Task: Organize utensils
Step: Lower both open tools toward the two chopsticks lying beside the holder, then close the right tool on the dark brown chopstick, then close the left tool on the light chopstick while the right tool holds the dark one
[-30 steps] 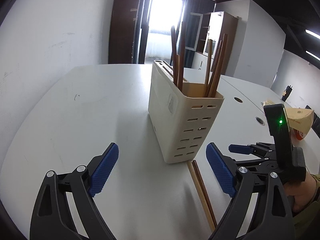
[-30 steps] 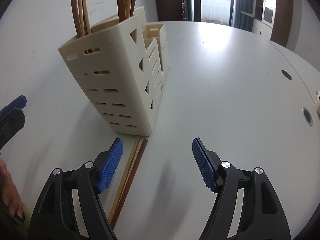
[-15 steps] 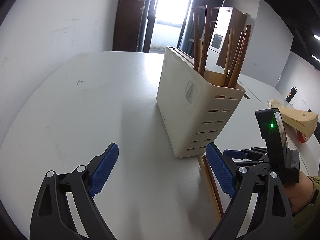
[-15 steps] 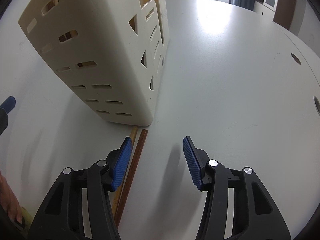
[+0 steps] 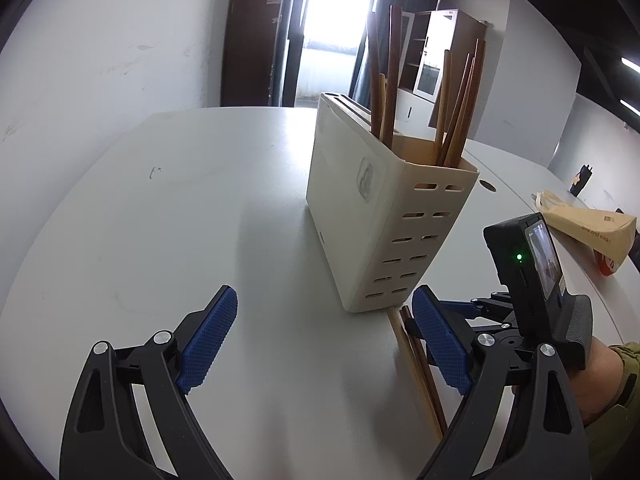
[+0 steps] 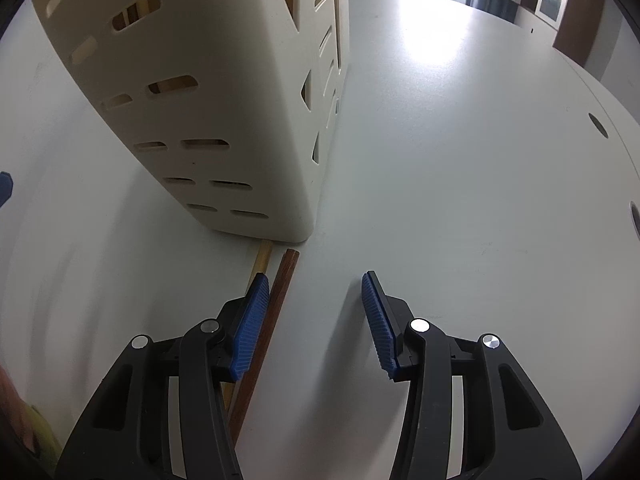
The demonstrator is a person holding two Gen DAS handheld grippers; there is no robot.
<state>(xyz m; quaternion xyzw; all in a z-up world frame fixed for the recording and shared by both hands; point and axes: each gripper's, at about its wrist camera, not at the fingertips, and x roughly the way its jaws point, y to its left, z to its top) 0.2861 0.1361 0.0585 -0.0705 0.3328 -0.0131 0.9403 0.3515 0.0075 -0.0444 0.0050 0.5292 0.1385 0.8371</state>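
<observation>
Progress: well advanced, by my estimate; most chopsticks stand in the holder [image 5: 384, 216], two are left on the tabletop [image 5: 192, 208].
Done: about seven sticks [image 5: 452, 120] upright in the holder, leaning a little.
Left: one pale stick [image 6: 262, 260] and one dark stick [image 6: 276, 308], side by side, tips at the holder's near foot.
Holder, form: cream plastic, slotted on the near face, triangular cut-outs on its side, lower sections stepping away behind.
Holder, contents: dark sticks in the section at 12 o'clock in the left view; mixed brown ones at 1 o'clock, in the nearest section; rear sections look unfilled, though their insides are largely hidden.
Holder, place: at centre of the tabletop, upright, just beyond both tools.
Loose pair, place: 5 o'clock of the holder in the left view, running toward the bottom of the frame.
Left gripper [image 5: 324, 348]: fingers spread wide, holding nothing, low over bare tabletop at 7 o'clock of the holder.
Right gripper [image 6: 316, 320]: fingers released, part-way apart, nothing between them; left finger lies over the pale stick, dark stick just inside it.
Next, judged: closing on the dark stick needs the right tool shifted slightly left.
Other: paper bag [image 5: 588, 228] at 3 o'clock, well apart.
</observation>
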